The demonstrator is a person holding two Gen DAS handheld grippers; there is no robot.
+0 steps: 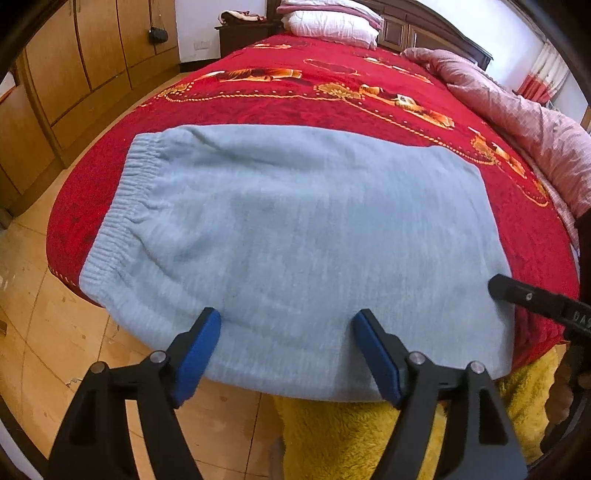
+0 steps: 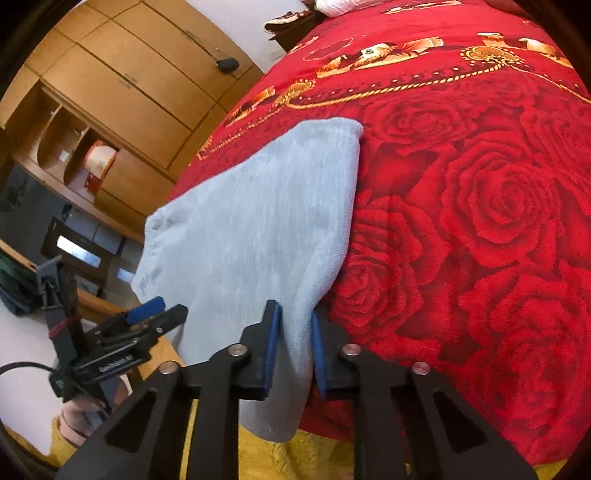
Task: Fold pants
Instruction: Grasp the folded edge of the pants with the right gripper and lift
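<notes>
Your light blue knit pants point(image 1: 295, 229) lie folded on the red bed point(image 1: 369, 99); left gripper point(image 1: 287, 325) fingers spread, right gripper point(image 2: 295, 325) apparently pinching their edge; another fold likely remains.

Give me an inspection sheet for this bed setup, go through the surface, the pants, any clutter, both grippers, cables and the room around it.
Surface: red rose-patterned bed blanket, pants lying on it near the front edge.
Job's things: light blue knit pants, folded into a compact rectangle, ribbed elastic waistband at the left, front edge overhanging the bed.
Clutter: bunched pink quilt along the bed's right side; white pillow at the head.
Grippers: left gripper open, over the pants' front edge; right gripper closed on the pants' right corner.
Cables: black cable trailing from the left gripper's handle.
Surroundings: wooden wardrobe, tiled floor, yellow fleece garment on the person.
</notes>
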